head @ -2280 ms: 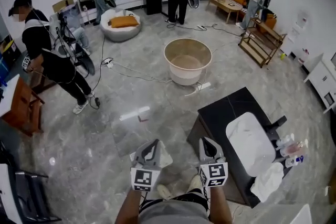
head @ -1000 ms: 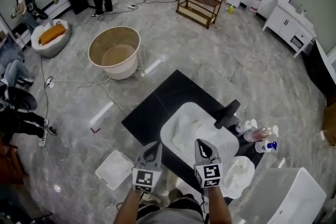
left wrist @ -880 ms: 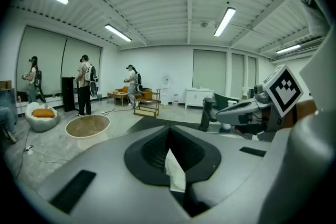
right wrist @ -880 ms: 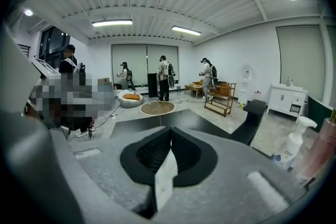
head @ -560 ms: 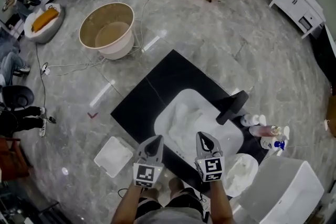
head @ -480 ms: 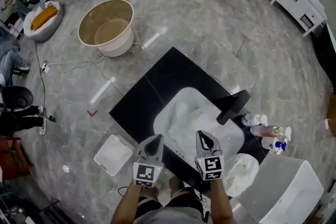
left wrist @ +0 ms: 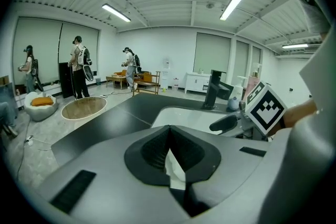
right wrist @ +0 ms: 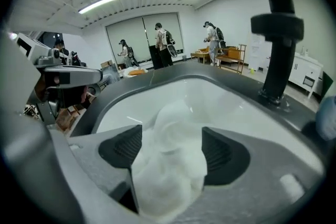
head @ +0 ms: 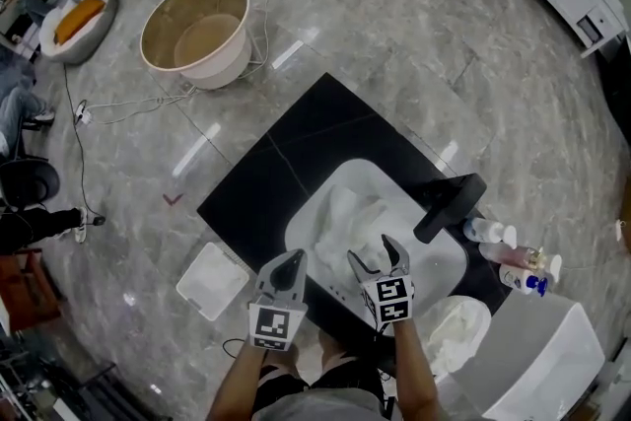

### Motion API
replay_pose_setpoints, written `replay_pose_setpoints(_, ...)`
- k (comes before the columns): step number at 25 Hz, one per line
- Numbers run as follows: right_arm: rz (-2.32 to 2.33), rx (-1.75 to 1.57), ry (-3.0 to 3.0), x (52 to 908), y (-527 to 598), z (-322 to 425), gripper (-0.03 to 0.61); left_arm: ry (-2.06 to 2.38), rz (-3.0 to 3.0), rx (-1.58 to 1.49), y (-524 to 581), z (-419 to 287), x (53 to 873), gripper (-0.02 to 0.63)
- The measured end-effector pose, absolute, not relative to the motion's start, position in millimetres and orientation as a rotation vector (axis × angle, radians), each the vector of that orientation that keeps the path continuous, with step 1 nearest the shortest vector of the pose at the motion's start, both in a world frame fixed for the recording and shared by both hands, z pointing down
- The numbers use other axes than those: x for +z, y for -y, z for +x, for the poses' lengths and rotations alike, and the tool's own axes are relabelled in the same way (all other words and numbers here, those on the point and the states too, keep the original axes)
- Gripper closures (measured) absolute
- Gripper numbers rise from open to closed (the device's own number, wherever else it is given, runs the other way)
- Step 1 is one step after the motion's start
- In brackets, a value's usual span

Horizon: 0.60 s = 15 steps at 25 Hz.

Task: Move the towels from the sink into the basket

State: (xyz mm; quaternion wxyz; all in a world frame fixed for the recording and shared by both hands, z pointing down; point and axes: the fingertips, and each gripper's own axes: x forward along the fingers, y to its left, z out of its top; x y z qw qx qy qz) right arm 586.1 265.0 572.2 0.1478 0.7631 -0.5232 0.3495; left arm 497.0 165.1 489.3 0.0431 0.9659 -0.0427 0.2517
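Left tool (head: 289, 261), right tool (head: 374, 254): two; sink (head: 338, 176): one; basket (head: 223, 70): one; faucet (head: 449, 205): one.

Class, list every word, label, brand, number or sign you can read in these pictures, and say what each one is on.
No text can be read.
The marker cubes carry only black-and-white square patterns, no letters or numbers.
Any labels on the bottles are too small to read.

white towels (head: 353, 214), black counter (head: 286, 163), beige basket (head: 225, 72)
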Motion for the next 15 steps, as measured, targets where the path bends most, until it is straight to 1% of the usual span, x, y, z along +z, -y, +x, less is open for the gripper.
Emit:
replay_pose_setpoints(3, 2.187, 1.026, 1.481, 590, -263, 592, 0.195, 0.14, 2.944, 0.784, -161, 499, 496, 0.604)
replay_pose_setpoints(5, 2.168, 1.049, 1.472, 602, -263, 593, 0.16, 0.145, 2.935, 0.796, -160, 500, 502, 0.604)
replay_pose_setpoints(9, 2.12, 1.109, 1.474, 628, -262, 591, 0.114, 0.143, 2.919, 0.816, -161, 500, 511, 0.604)
replay_pose_setpoints(15, 2.03, 1.199, 1.458, 671, -264, 583, 0.069, 0.154, 2.908, 0.832, -157, 502, 517, 0.604)
